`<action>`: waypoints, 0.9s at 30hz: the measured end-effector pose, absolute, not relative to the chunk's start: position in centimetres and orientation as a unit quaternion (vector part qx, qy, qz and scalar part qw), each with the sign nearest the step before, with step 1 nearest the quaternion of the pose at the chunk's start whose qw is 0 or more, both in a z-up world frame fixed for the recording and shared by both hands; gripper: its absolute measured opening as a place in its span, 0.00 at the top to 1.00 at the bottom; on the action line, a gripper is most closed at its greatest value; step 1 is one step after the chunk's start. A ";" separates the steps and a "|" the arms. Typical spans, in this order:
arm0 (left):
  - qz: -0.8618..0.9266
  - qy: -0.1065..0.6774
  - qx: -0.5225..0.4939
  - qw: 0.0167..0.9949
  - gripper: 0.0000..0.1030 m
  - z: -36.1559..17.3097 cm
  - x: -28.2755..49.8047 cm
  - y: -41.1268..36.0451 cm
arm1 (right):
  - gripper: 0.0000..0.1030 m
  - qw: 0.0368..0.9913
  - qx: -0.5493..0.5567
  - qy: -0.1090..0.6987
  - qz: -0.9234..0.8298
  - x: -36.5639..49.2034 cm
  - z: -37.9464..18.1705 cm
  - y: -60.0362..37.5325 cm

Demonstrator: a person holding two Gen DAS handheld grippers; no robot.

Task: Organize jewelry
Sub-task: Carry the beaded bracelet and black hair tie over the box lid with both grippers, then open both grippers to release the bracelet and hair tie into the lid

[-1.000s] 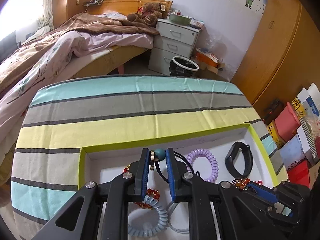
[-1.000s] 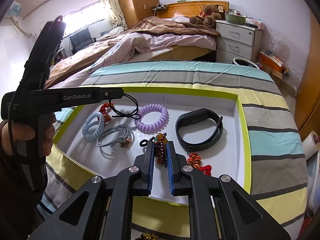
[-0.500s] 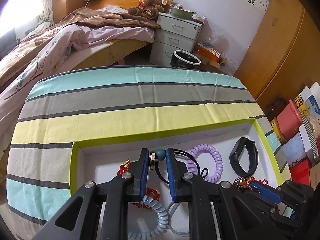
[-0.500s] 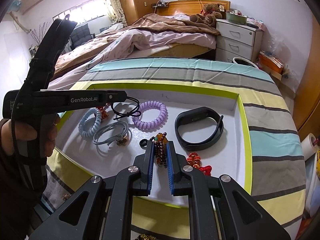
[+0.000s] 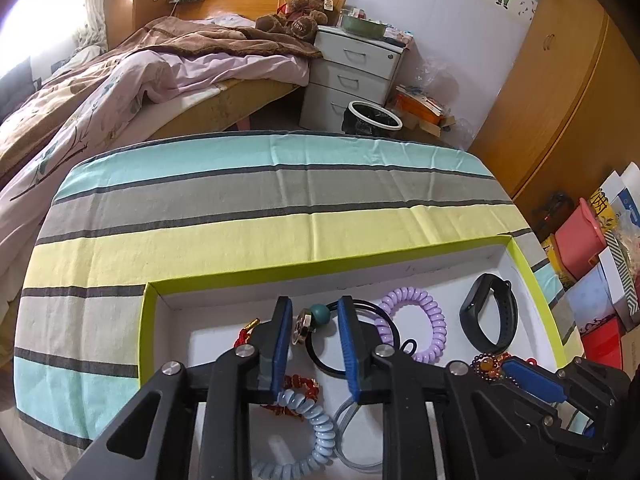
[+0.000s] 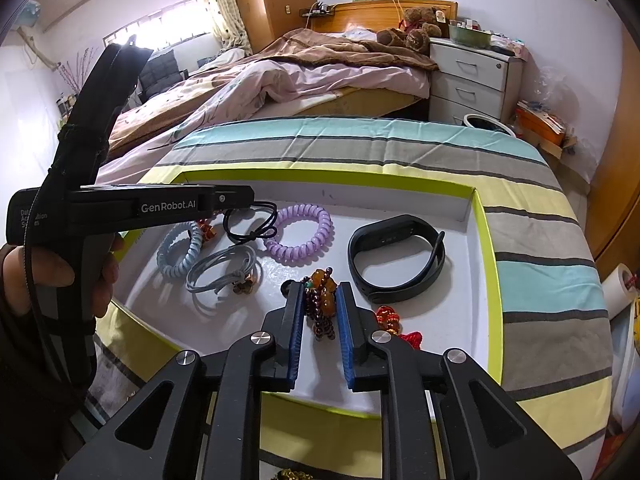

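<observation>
In the left wrist view we see our left gripper [image 5: 313, 322], jaws just parted, loosely flanking the black hair tie [image 5: 316, 354] over the tray [image 5: 146, 332], its loop half hidden, while the right wrist view shows our right gripper [image 6: 320, 300], likewise just loosened, astride the beaded bracelet [image 6: 322, 306], contact unclear.

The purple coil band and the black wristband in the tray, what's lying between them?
Nothing: in the right wrist view, only bare white tray floor lies between the purple coil band and the black wristband. The left wrist view shows the same gap.
</observation>
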State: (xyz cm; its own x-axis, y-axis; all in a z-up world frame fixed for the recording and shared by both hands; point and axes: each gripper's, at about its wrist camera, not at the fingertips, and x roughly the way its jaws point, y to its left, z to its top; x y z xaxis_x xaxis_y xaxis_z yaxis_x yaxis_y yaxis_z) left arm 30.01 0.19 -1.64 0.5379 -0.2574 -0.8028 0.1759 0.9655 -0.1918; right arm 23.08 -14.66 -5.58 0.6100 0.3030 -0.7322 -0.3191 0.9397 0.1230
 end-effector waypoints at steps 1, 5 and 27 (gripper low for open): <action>-0.125 0.463 -0.043 0.877 0.73 -1.5 29.9 0.1 | 0.82 0.898 -0.010 0.405 0.173 23.0 -5.6 -14.7; -0.125 0.462 -0.043 0.877 0.64 -1.3 29.7 0.1 | 0.73 0.899 -0.007 0.405 0.169 23.1 -5.5 -14.9; -0.110 0.423 -0.040 0.898 0.56 2.6 24.6 0.5 | 0.63 0.912 0.018 0.374 0.168 20.9 -3.2 -15.8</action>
